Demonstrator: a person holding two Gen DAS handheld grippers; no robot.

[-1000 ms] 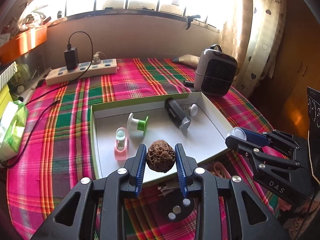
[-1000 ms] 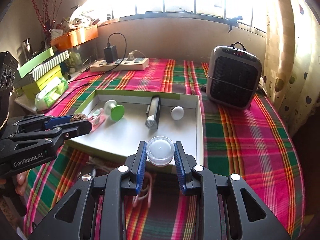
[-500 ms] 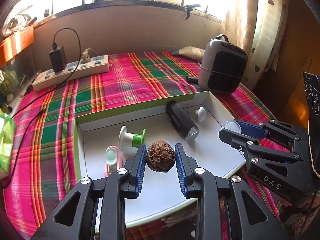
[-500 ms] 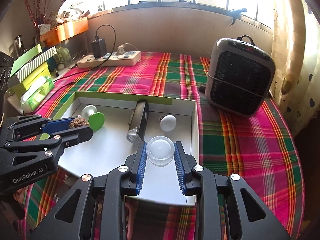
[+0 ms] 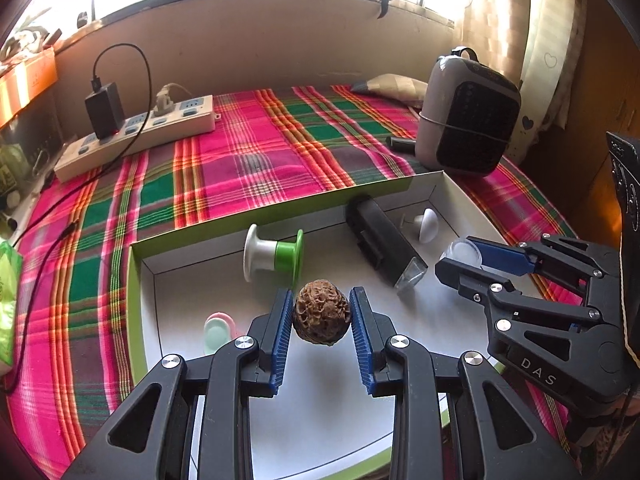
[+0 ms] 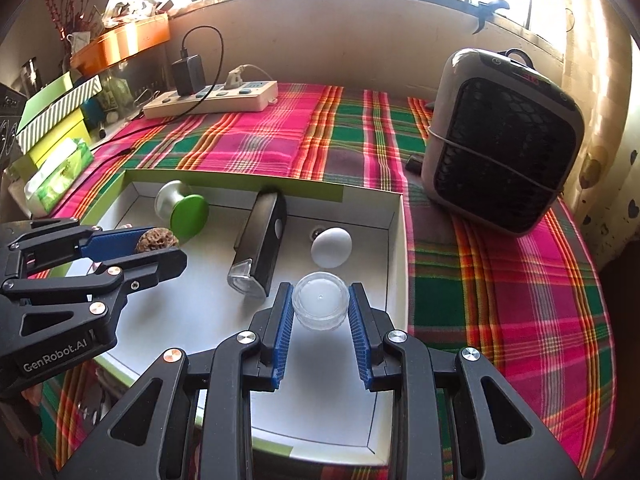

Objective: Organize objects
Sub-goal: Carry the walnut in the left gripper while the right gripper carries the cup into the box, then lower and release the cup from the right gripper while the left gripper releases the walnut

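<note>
My left gripper (image 5: 322, 316) is shut on a brown wrinkled walnut (image 5: 322, 317), held above the white floor of the green-edged box (image 5: 248, 222). My right gripper (image 6: 320, 306) is shut on a small clear round jar (image 6: 320, 300), over the box's (image 6: 394, 240) right half. Each gripper shows in the other's view: the right one (image 5: 464, 258) at the right, the left one (image 6: 160, 246) at the left. In the box lie a white and green spool (image 5: 276, 254), a black flashlight (image 5: 382, 246), a white knob (image 5: 426, 226) and a pink and mint item (image 5: 216, 332).
The box sits on a pink and green plaid cloth (image 5: 240, 160). A grey heater (image 6: 504, 140) stands at the back right, and a power strip (image 5: 136, 136) with a black charger at the back left. Green boxes and a tissue pack (image 6: 56, 176) lie at the left.
Both grippers have moved forward from the box's near edge to above its floor, sinking a little. The walnut and the jar stay gripped. The things in the box have not moved.
</note>
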